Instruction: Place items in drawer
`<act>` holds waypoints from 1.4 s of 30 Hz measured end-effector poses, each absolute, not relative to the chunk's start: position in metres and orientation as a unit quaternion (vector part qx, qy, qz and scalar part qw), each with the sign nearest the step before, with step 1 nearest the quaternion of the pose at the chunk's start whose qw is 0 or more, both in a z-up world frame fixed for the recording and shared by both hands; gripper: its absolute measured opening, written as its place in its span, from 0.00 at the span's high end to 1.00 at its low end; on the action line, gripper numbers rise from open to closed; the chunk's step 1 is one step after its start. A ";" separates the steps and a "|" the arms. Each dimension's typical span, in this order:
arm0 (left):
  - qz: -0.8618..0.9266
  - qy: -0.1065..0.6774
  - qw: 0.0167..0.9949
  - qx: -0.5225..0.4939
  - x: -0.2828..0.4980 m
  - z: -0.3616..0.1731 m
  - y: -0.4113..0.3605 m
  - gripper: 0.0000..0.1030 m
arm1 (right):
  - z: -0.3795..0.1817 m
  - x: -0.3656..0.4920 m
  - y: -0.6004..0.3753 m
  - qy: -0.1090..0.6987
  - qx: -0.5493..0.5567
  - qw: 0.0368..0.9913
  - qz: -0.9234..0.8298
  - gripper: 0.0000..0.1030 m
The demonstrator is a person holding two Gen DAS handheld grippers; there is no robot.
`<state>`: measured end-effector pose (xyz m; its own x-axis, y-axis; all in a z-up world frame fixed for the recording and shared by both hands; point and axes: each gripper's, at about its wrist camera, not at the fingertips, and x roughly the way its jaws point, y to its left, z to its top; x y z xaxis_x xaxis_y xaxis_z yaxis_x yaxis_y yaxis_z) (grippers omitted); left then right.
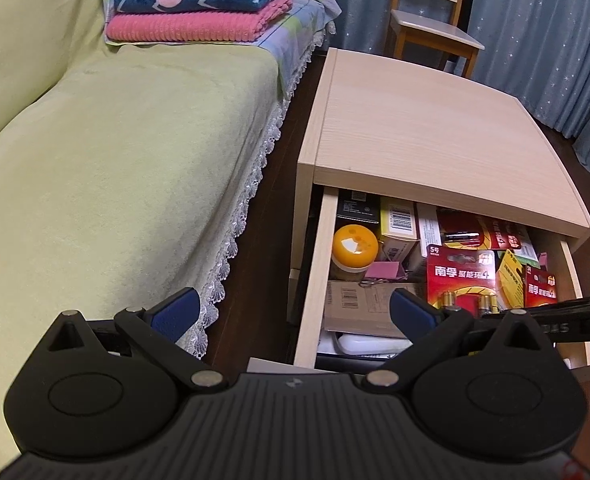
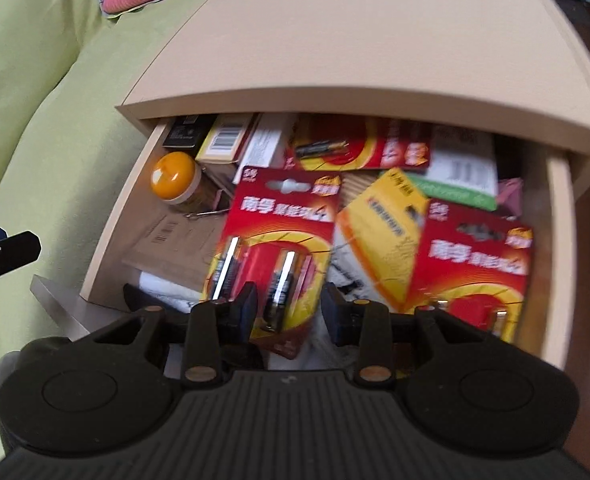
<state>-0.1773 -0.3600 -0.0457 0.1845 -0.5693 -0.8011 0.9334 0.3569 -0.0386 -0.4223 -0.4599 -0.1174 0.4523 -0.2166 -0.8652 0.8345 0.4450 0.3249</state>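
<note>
Right gripper (image 2: 289, 312) sits low over the front of the open drawer (image 2: 107, 240), jaws part-way apart w/ nothing clamped; the bottom edge of a red battery pack (image 2: 279, 232) lies between the fingertips, but whether the pads touch it can't be told. Left gripper (image 1: 293, 314) hangs at the drawer's 9 o'clock side, over the gap btwn sofa (image 1: 115, 160) and cabinet (image 1: 435, 120), jaws spread wide, empty.

Inside the drawer, near to far: a second red battery pack (image 2: 475, 264) at 3 o'clock of the first, a yellow-orange box (image 2: 379, 232) wedged btwn them, a flat brown carton (image 2: 175, 244) at 9 o'clock. Further in, at approx 10 o'clock, a jar w/ an orange lid (image 2: 173, 178); behind it a barcode box (image 2: 225, 140) and another red pack (image 2: 359, 148), partly under the cabinet top.

Beyond, folded blankets (image 1: 199, 4) on the sofa at 11 o'clock, and a wooden chair (image 1: 431, 24) at 1 o'clock against starry curtains (image 1: 535, 40).
</note>
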 end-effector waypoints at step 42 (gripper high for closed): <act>-0.503 0.386 0.734 0.244 -0.173 -0.052 -0.355 0.01 | -0.143 -0.424 -0.481 0.319 0.511 0.723 -0.338 0.77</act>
<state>-0.1726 -0.3555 -0.0515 0.1957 -0.5504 -0.8117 0.9270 0.3738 -0.0300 -0.4244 -0.4809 -0.1426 0.5677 -0.1629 -0.8069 0.8151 0.2484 0.5233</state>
